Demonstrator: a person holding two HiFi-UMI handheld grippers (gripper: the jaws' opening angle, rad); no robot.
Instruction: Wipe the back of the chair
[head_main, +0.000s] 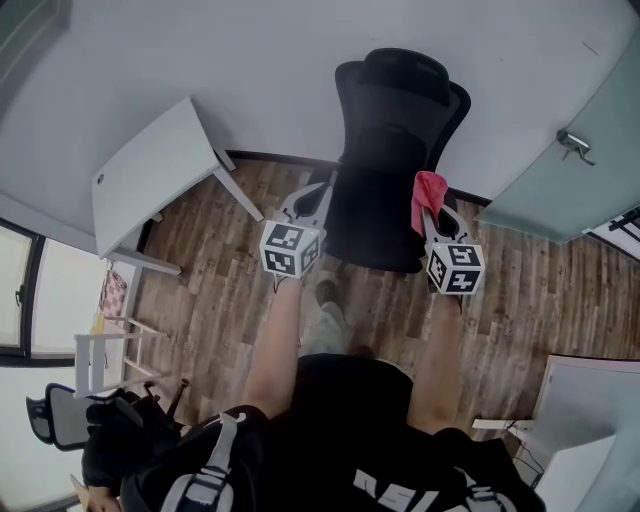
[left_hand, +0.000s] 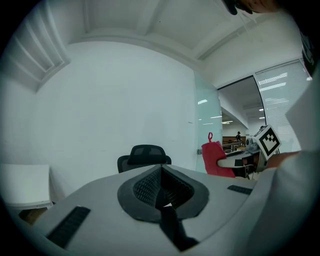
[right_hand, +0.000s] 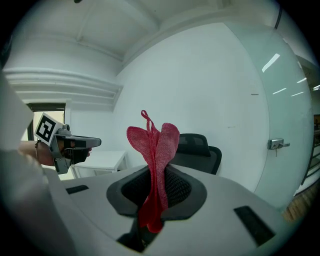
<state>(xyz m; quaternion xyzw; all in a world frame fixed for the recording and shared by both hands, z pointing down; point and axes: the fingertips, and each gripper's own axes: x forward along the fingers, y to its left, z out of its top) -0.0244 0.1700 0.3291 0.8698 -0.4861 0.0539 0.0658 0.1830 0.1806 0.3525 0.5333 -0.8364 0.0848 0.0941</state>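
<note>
A black office chair (head_main: 395, 150) with a headrest stands by the white wall, its seat toward me. It shows small and some way off in the left gripper view as the chair (left_hand: 145, 156) and in the right gripper view as the chair (right_hand: 197, 150). My right gripper (head_main: 432, 207) is shut on a red cloth (head_main: 428, 192), which sticks up from between the jaws as the cloth (right_hand: 156, 150). My left gripper (head_main: 314, 200) is shut with nothing in it, level with the chair's left side. Neither gripper touches the chair.
A white desk (head_main: 150, 180) stands at the left. A glass door with a handle (head_main: 574, 143) is at the right. A white rack (head_main: 105, 345) and another black chair (head_main: 70, 415) sit at lower left. The floor is wood planks (head_main: 540, 290).
</note>
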